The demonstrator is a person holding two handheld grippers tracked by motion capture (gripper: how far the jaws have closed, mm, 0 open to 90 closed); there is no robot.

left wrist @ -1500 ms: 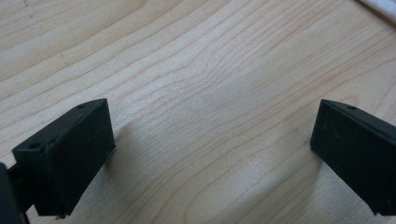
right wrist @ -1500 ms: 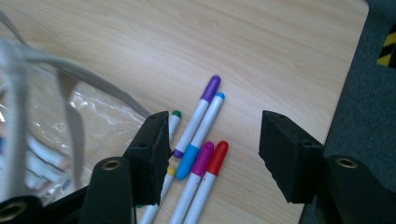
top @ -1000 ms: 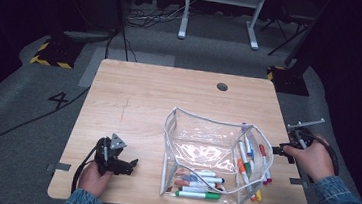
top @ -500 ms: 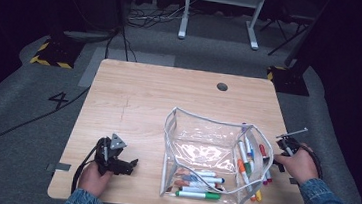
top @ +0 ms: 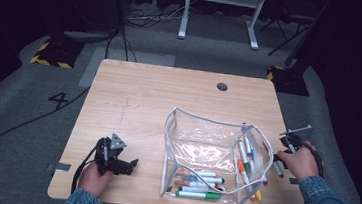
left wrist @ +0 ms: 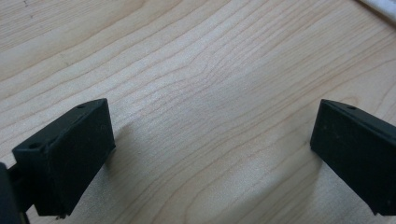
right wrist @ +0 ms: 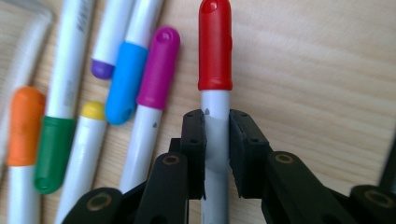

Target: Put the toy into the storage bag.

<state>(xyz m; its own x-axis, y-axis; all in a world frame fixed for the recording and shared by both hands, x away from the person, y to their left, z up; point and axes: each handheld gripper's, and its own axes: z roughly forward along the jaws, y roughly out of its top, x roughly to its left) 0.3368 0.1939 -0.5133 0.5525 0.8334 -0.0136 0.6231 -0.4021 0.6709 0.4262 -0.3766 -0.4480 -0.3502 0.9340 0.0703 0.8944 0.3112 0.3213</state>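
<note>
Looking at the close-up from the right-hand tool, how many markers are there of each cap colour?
Red marker: 1
Magenta marker: 1
Blue marker: 1
Purple marker: 1
Yellow marker: 1
Green marker: 1
Orange marker: 1
Total: 7

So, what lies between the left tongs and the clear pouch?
Only bare wooden table: in the high view, nothing lies between the left tongs and the clear pouch.
</note>
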